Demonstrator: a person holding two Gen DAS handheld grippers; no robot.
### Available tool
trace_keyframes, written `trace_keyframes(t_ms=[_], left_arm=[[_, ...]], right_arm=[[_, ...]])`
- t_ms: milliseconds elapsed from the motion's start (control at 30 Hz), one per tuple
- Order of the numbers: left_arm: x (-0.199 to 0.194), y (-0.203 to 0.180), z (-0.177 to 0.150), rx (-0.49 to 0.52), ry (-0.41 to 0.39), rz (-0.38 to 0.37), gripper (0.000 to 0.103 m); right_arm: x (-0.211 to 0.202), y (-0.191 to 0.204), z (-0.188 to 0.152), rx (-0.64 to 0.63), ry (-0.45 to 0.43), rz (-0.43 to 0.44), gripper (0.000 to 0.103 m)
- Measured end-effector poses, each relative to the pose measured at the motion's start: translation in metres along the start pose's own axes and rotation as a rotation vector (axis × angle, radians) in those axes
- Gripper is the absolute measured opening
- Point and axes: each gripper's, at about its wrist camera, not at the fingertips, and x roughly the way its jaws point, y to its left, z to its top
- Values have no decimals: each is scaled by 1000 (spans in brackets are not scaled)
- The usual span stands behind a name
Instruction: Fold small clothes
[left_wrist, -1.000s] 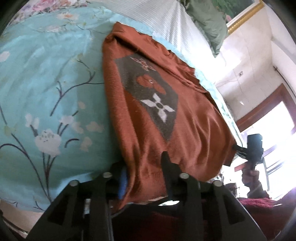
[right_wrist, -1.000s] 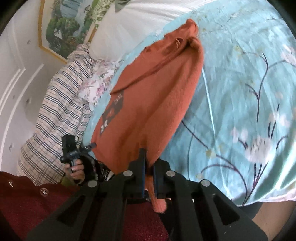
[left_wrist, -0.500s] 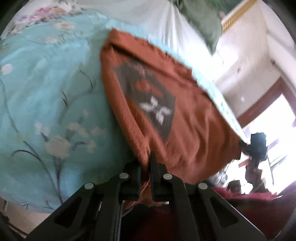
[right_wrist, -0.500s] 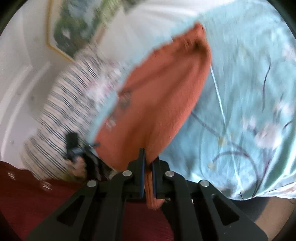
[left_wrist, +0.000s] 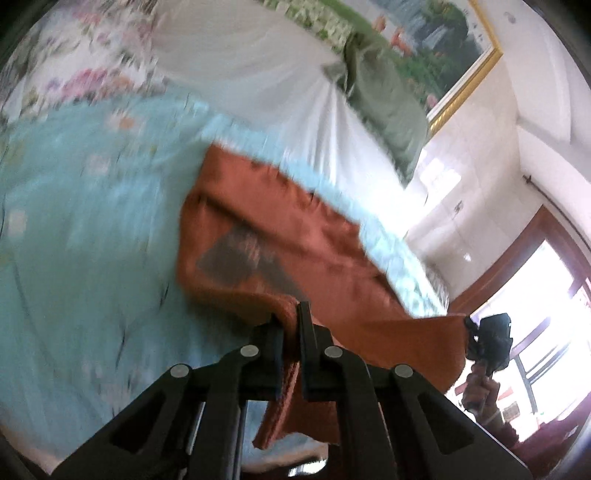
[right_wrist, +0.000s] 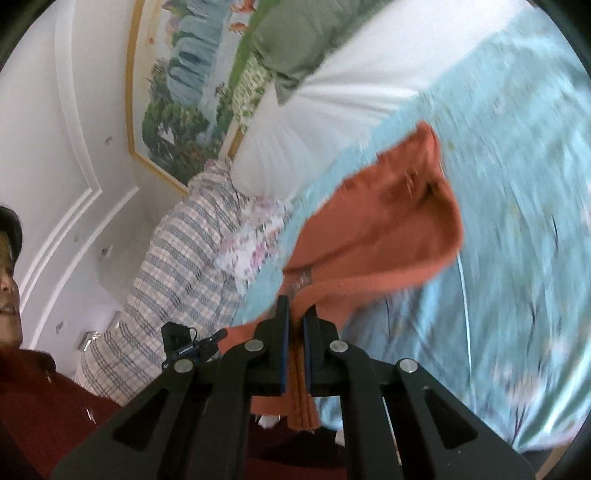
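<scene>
Both sets of jaws are clamped tight on cloth. The left gripper (left_wrist: 290, 325) pinches one near corner of the rust-orange shirt (left_wrist: 295, 240), its hem bunched between the fingers and hanging below them. The right gripper (right_wrist: 296, 325) pinches the other near corner the same way, a pleated strip of cloth trailing under it. The left jaws have just been closing, with the hem between them.

The shirt's far end, collar side, lies on the blue bedsheet (left_wrist: 81, 229), just short of the white pillow (left_wrist: 258, 74). Its near edge is off the sheet, stretched taut between the two grippers, with the grey print sloping up toward the left one. Holding both corners level keeps the edge straight, which probably sets up carrying it toward the pillow to fold the shirt in half. The pictures are smeared, so fine creases cannot be told. A checked blanket (right_wrist: 177, 266) lies beyond the shirt's side.
</scene>
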Motion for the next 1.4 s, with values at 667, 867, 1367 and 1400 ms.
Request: trace_keyframes(t_ms=[667, 867, 1367, 1400], left_arm=[[188, 57, 186, -76, -12, 196, 3], [237, 84, 200, -83, 42, 271, 4], [266, -6, 99, 111, 321, 156, 7], [282, -13, 89, 130, 371, 166, 7]], right_arm=[[141, -96, 186, 67, -49, -394, 7], [169, -135, 201, 118, 3, -454, 7], [214, -63, 129, -199, 335, -423, 16], [227, -64, 119, -207, 400, -406, 16]])
